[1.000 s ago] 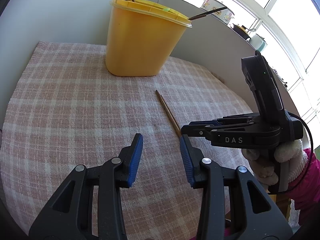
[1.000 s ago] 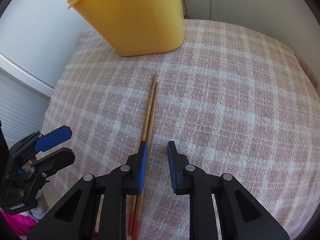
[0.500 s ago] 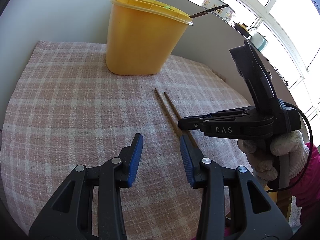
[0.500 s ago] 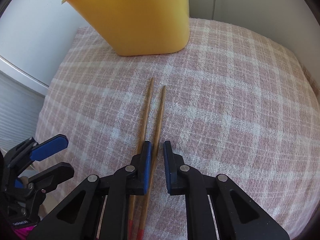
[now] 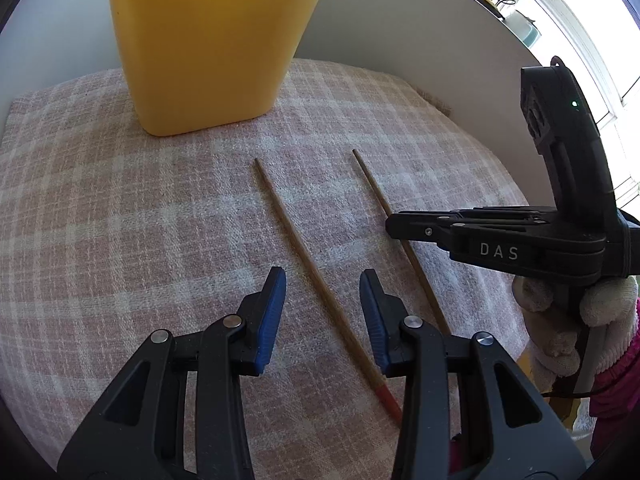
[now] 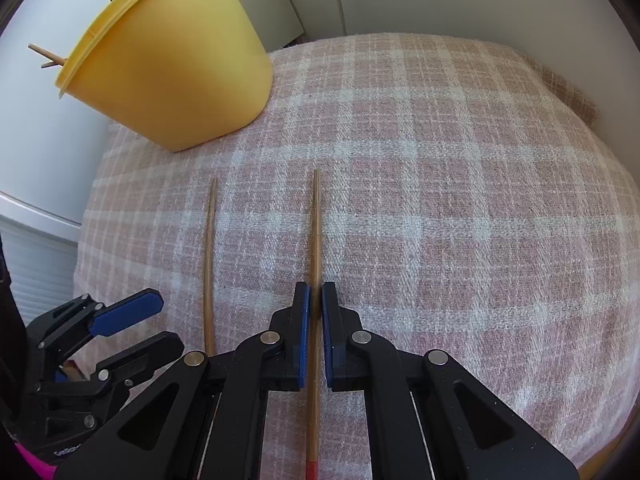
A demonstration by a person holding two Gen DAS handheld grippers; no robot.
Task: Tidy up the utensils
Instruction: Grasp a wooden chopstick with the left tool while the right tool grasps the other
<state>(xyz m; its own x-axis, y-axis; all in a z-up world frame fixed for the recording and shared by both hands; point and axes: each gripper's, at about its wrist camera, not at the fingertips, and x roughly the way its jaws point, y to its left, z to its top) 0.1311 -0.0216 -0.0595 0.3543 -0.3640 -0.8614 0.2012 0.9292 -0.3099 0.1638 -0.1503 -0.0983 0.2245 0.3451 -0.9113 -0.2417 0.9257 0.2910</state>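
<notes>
Right wrist view, right tool (image 6: 315, 312) tilted down, clamping chopstick (image 6: 315, 232)

right tool (image 6: 315, 308) clamps one chopstick (image 6: 315, 232); the other chopstick (image 6: 209, 256) lies left, seemingly flat.

Both tools are matte black plastic, each arm cut with triangular openings and pinned with round silver rivets. The left claw (image 5: 322, 316) has ribbed blue pads lining its fingers, as does the right claw (image 6: 315, 334). White letters "DAS" mark the right tool's side, a small green light glows on its upright housing, and a thin black cable trails from it. The right hand (image 5: 568, 326) wears a cream knit glove above a magenta sleeve (image 5: 616, 396).
</notes>
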